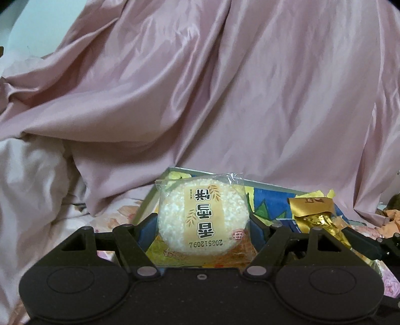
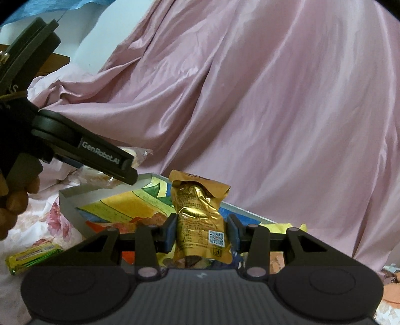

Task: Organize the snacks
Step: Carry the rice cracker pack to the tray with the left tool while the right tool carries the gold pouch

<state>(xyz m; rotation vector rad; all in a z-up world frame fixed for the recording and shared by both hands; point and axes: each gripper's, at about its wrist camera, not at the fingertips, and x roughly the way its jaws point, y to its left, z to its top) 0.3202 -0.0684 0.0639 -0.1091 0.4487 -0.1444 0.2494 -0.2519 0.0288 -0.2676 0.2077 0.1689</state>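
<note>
Your left gripper (image 1: 203,225) clamps rice cracker packet (image 1: 203,217), right gripper (image 2: 202,232) clamps gold snack pouch (image 2: 200,220); both held over colourful box (image 2: 105,192) on bed. Step: carrying snacks to box. Next, likely: lower, release inside walls.

A glossy pink satin sheet (image 1: 225,87) hangs in heavy folds across the whole backdrop. A pale blue-white wall (image 1: 45,22) shows at upper left, above floral bedding (image 2: 47,220), under dim indoor light.
</note>
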